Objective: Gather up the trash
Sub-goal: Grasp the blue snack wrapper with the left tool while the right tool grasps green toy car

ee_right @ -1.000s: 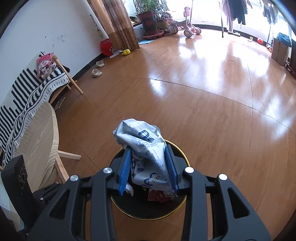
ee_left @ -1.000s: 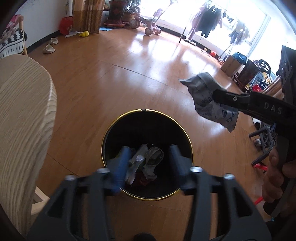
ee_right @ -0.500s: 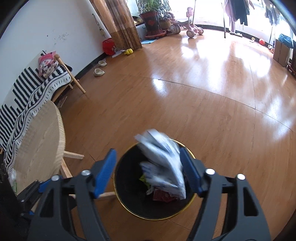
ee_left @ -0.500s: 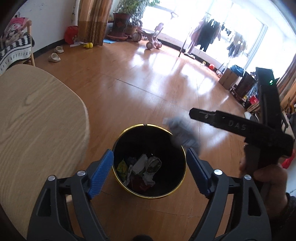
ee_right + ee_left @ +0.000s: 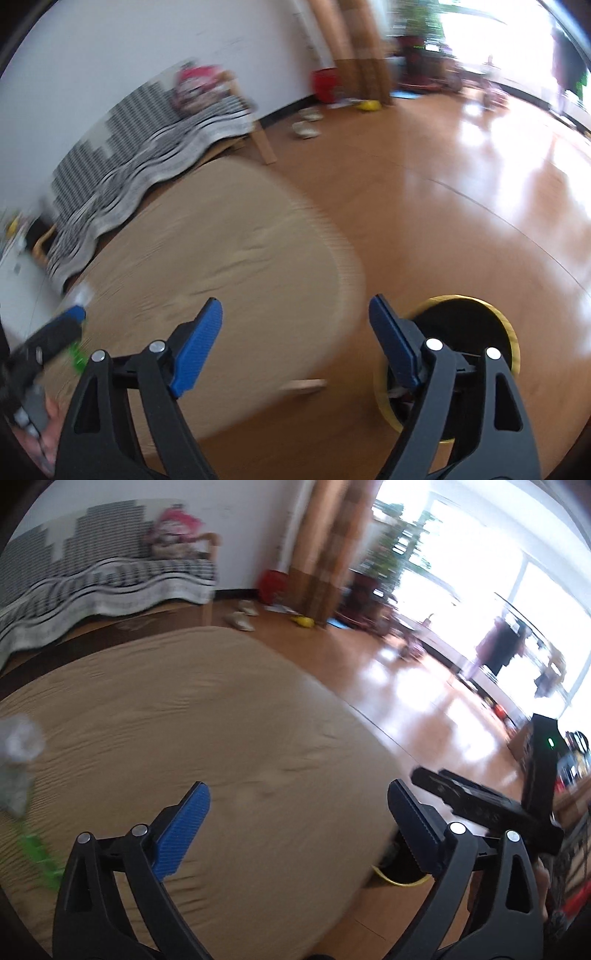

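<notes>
My left gripper [image 5: 297,827] is open and empty above the round wooden table [image 5: 229,738]. A crumpled clear wrapper [image 5: 16,760] and a green scrap [image 5: 38,856] lie at the table's left edge, blurred. My right gripper [image 5: 295,339] is open and empty, over the table's right edge. The black bin with a gold rim [image 5: 476,332] stands on the floor to the right of the table; a sliver of the bin [image 5: 400,877] shows in the left wrist view. The right gripper's body [image 5: 484,808] shows there too.
A striped-cloth bench [image 5: 92,579] stands by the white wall behind the table. Slippers [image 5: 304,127], a red container [image 5: 325,85] and plants lie near the curtain. Wooden floor [image 5: 480,206] stretches to the right. The left gripper's tip [image 5: 62,325] shows in the right wrist view.
The right gripper let go of the crumpled paper, which fell into the bin. Both grippers then swung left from the bin toward the table, jaws open.
</notes>
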Action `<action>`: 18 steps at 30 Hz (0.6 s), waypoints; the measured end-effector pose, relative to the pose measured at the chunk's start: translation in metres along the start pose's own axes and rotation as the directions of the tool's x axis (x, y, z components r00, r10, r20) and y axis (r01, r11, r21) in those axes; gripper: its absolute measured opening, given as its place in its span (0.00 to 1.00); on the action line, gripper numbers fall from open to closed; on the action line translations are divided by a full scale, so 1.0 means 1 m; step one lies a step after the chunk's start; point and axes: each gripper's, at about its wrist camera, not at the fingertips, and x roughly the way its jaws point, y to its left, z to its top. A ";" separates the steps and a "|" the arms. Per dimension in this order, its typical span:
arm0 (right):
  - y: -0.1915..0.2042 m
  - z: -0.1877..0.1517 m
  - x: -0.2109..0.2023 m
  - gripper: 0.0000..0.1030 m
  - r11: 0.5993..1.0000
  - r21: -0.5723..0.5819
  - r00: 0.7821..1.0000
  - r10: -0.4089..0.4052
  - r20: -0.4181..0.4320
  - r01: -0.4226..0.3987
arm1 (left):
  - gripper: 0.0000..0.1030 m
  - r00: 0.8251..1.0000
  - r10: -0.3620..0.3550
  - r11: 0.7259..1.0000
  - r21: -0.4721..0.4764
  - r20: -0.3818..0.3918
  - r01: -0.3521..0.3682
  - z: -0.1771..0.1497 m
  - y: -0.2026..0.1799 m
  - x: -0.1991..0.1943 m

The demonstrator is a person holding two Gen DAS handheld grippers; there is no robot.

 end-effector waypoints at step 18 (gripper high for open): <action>0.315 -0.073 0.093 0.78 0.827 -0.478 0.946 0.187 -0.266 -0.297 | 0.92 0.885 0.453 0.771 -0.450 -0.109 -0.450 -0.013 0.319 -0.094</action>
